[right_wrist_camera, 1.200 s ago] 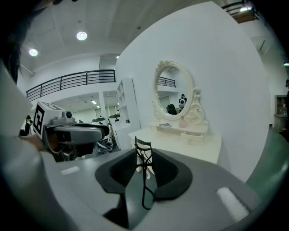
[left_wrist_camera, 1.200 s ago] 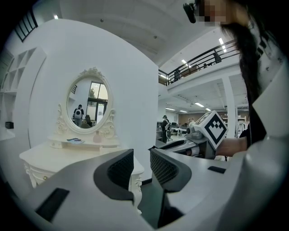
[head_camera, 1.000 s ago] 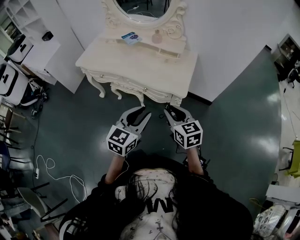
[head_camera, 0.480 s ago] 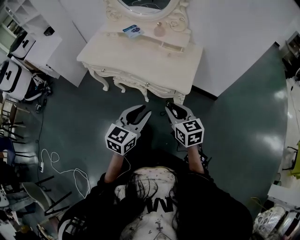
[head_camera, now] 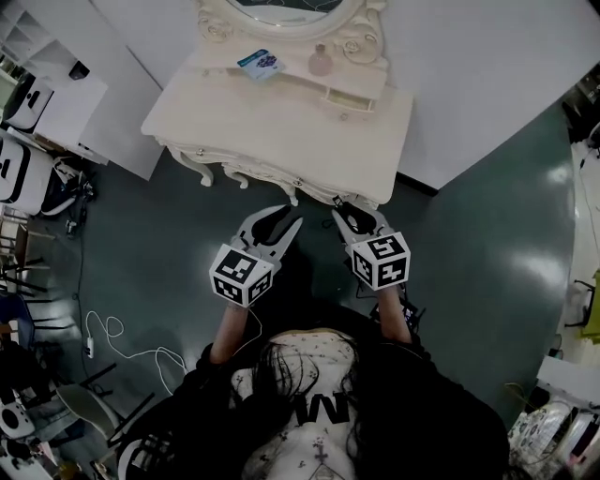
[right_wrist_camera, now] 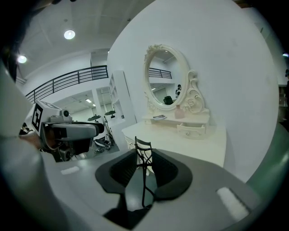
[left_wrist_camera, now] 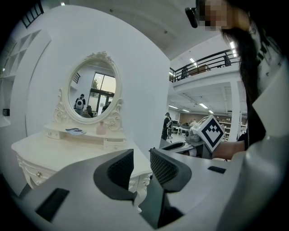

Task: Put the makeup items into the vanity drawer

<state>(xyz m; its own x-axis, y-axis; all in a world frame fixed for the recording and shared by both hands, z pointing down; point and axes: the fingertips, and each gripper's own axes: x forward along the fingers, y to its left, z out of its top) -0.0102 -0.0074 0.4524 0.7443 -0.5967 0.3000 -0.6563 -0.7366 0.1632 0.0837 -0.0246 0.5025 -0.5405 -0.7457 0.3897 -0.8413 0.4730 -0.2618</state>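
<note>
**Desk:** What does the left claw show, in front of the cream vanity table?

**Photographer:** Its two dark pads stand a narrow gap apart. Nothing is between them, and a carved table leg shows through the gap. The claw hangs above the dark green floor, just short of the table's front edge.

**Desk:** And the right claw?

**Photographer:** It is pinched on a black eyelash curler, which stands upright between the pads with its curved head poking above them. The claw sits beside the left one, near the table's front right corner.

**Desk:** The rest of the makeup?

**Photographer:** On the shelf under the oval mirror — a blue-and-white packet at left, a pink bottle to its right, the two apart. A small drawer sits below the shelf, toward its right end.
</note>
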